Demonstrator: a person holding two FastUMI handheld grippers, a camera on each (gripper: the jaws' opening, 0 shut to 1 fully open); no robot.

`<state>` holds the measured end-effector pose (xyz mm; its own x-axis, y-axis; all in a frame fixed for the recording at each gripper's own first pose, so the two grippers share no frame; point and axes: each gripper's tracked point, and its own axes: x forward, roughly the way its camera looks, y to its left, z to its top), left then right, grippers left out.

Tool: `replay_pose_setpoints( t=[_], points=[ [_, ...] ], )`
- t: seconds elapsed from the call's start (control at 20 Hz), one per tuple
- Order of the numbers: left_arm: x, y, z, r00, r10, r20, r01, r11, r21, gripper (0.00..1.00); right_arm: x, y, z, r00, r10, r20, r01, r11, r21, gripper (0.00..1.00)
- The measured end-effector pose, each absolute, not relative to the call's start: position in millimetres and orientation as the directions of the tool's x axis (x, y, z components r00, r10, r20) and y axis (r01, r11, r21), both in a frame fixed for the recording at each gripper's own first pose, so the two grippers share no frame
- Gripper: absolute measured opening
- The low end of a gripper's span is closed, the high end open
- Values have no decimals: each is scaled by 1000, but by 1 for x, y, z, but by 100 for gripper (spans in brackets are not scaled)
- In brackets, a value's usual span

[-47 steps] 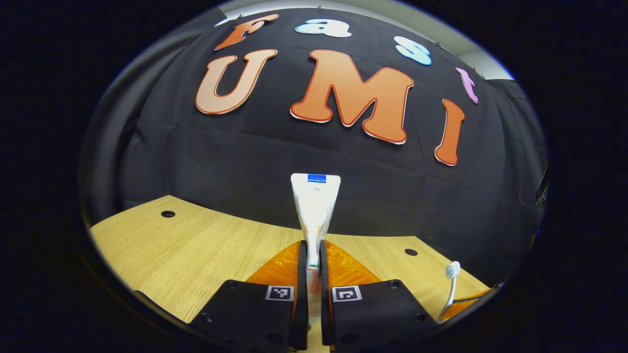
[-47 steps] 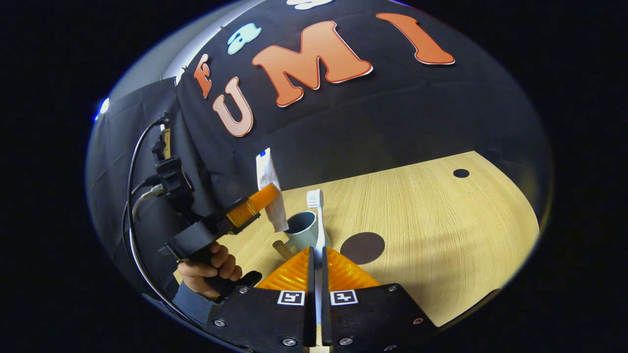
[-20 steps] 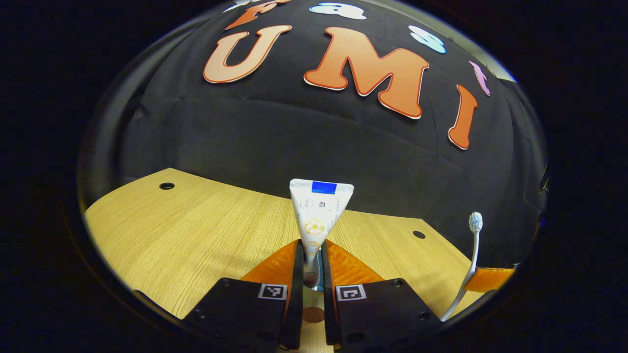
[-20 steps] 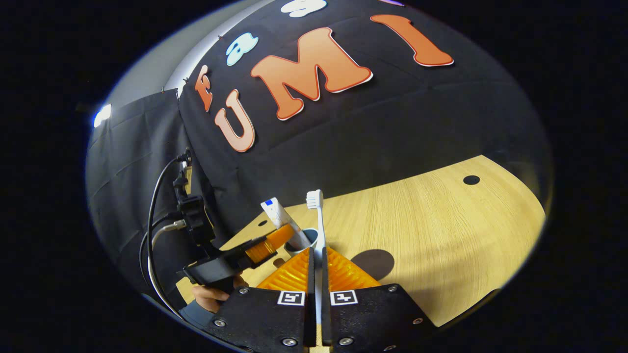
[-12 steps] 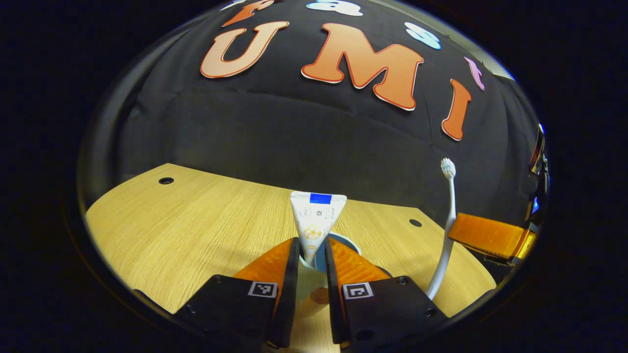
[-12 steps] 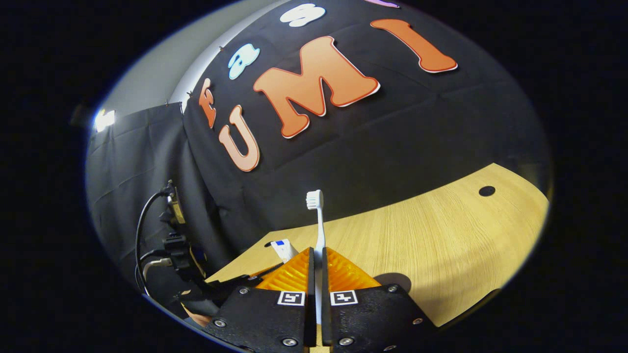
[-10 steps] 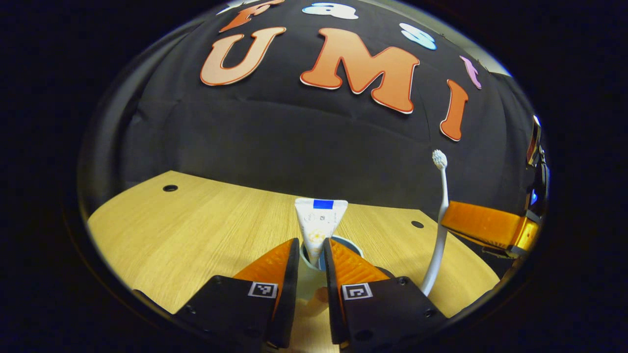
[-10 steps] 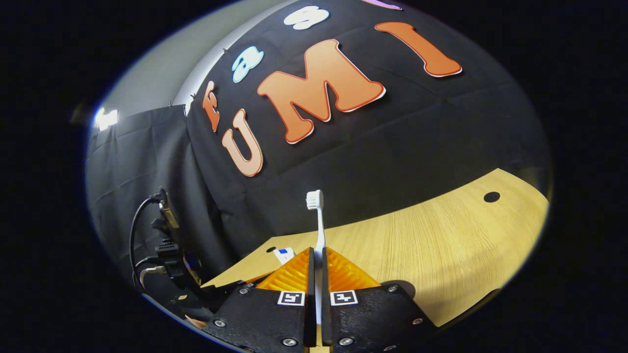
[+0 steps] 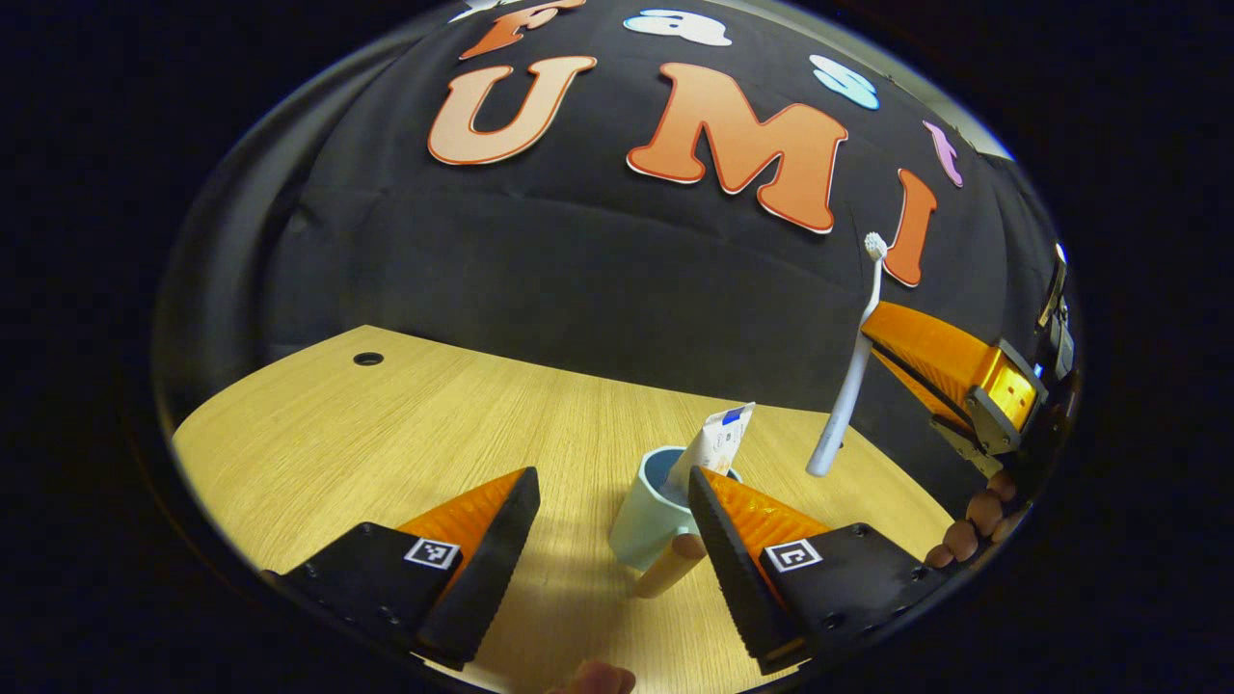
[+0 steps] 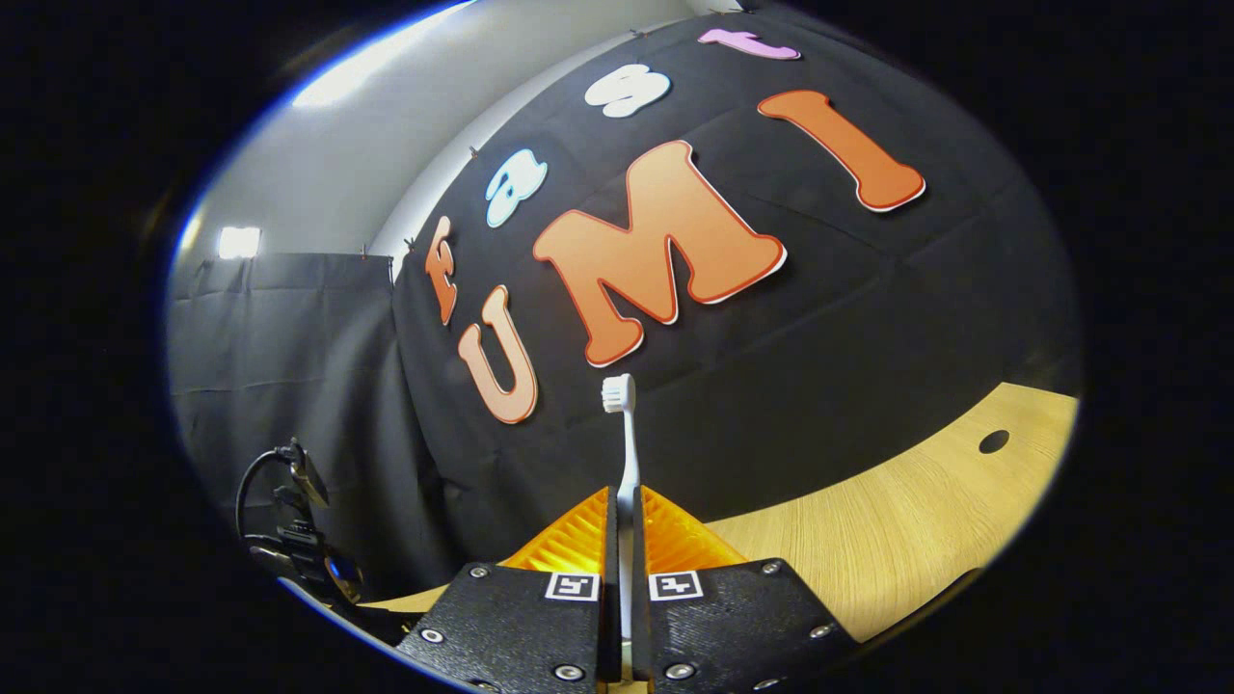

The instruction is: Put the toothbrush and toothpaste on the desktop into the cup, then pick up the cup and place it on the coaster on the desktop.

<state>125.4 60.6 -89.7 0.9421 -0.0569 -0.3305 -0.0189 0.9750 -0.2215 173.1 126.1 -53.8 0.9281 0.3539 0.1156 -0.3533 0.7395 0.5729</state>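
Note:
A pale blue cup (image 9: 641, 525) with a wooden handle (image 9: 667, 573) stands on the wooden desktop (image 9: 405, 434). The white toothpaste tube (image 9: 713, 441) stands inside it and leans to the right. My left gripper (image 9: 612, 482) is wide open just in front of the cup, one finger on each side of it, touching nothing. My right gripper (image 10: 624, 501) is shut on the white toothbrush (image 10: 625, 453), bristles up. In the left gripper view the toothbrush (image 9: 850, 371) hangs in the air right of and above the cup, held by the right gripper (image 9: 882, 337).
A hand (image 9: 964, 535) holds the right gripper at the right edge. Round holes (image 9: 367, 359) (image 10: 993, 441) sit near the desktop's far corners. The black cloth wall stands close behind. A cable and device (image 10: 294, 540) show low on the left in the right gripper view.
My left gripper lowered the toothpaste into the cup, then opened wide and let it go. My right gripper rose and tilted upward with the toothbrush still in it.

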Motion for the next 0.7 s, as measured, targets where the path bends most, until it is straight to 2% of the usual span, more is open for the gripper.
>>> replay_pose_setpoints(
  t=[0.3,0.7],
  points=[
    [116,89,-101,939,-13,-344,-68,973,-221,99,182,144,-60,925,335,181,-378,750,544,5],
    [115,92,-112,932,-18,-363,-70,971,-227,99,188,160,-100,933,348,96,-342,771,536,5]
  ],
)
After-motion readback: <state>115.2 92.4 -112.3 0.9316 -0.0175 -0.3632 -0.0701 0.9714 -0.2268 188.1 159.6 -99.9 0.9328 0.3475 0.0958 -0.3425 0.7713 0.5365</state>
